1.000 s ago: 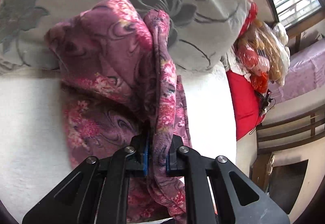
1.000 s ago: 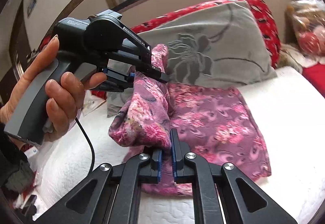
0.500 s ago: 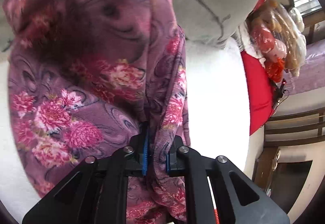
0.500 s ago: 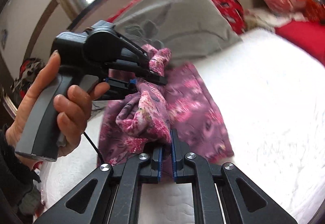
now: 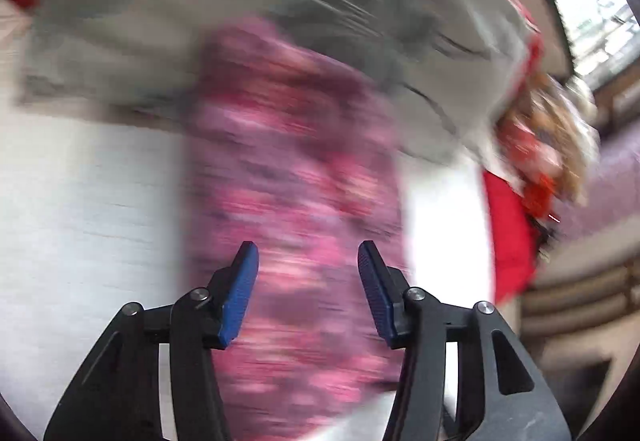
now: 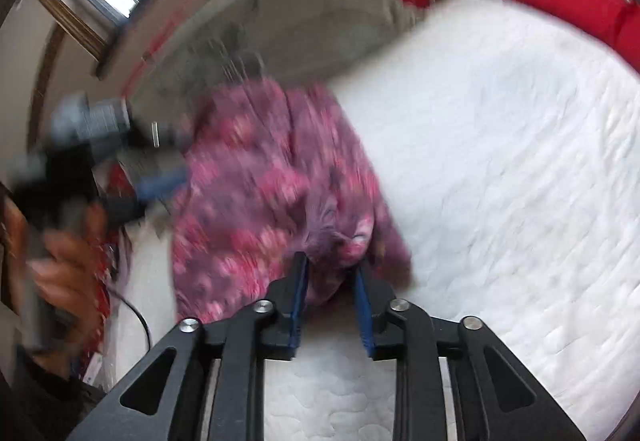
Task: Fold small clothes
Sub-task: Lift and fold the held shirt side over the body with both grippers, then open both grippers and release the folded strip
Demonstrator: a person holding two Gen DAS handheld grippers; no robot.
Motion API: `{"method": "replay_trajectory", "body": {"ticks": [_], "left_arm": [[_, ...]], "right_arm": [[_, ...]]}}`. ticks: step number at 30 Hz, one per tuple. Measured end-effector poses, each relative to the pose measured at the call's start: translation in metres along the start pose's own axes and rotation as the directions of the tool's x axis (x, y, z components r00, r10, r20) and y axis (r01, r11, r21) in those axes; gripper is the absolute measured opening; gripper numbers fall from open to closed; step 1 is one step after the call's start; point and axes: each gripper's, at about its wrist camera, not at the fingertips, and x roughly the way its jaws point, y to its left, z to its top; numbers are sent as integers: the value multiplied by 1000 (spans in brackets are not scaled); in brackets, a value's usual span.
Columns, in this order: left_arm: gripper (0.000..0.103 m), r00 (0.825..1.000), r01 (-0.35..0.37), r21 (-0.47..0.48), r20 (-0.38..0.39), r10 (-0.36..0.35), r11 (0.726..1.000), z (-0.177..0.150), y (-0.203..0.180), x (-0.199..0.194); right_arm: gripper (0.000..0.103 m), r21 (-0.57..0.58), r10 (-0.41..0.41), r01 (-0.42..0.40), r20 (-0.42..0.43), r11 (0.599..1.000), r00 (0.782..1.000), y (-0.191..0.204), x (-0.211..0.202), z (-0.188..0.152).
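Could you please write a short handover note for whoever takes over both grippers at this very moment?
Left gripper: jaws wide open, holding nothing, over the pink and purple floral cloth garment.
Right gripper: jaws open, with a bunched fold of the garment between them, not clamped.
The garment lies on the white quilted mattress, its far end at the grey flower-print pillow.
Done: it lies doubled over in a narrow strip, though both views are motion-blurred.
Left: check that the edges line up, smooth the bunched end, and probably fold once more.
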Motion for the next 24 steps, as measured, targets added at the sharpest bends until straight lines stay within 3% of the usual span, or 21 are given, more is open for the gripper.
{"method": "replay_trajectory", "body": {"ticks": [2, 4, 7, 11, 12, 14, 17, 18, 20, 21, 24], "left_arm": [[50, 1000, -26, -50, 7, 26, 998, -2, 28, -3], [50, 1000, -7, -106, -24, 4, 994, -8, 48, 1], [50, 999, 27, -123, -40, -32, 992, -17, 61, 6], [50, 999, 32, -97, -22, -35, 995, -20, 59, 1], [50, 999, 28, -92, -15, -30, 995, -19, 58, -1], [50, 1000, 12, -72, 12, -11, 997, -17, 55, -7], [51, 998, -34, -41, 55, 36, 999, -15, 43, -5], [56, 996, -54, -27, 65, 56, 998, -17, 42, -2], [68, 994, -90, 0, 65, 90, 996, -25, 36, 12], [69, 994, -101, 8, 52, 101, 995, -29, 33, 22], [69, 995, -94, 17, 29, 93, 995, -36, 35, 29]], "right_arm": [[74, -8, 6, -6, 91, 1000, 996, 2, -12, 18], [78, -26, 33, -30, 120, 999, 992, 6, -2, 48], [78, -32, 92, -93, -6, 995, 996, 16, 55, 92], [77, -57, 31, -39, -133, 998, 991, 28, 128, 113], [72, -70, 26, -39, -187, 997, 982, 32, 147, 115], [16, -145, 20, -50, -203, 988, 979, 46, 156, 112], [9, -337, 16, -58, -124, 940, 992, 74, 135, 108], [9, -348, 18, -47, -85, 936, 996, 75, 126, 109], [8, -289, 9, -20, -39, 957, 999, 63, 123, 116], [7, -260, -20, 9, -38, 966, 999, 54, 127, 118], [7, -165, -103, 75, -167, 983, 981, 22, 160, 114]]}}
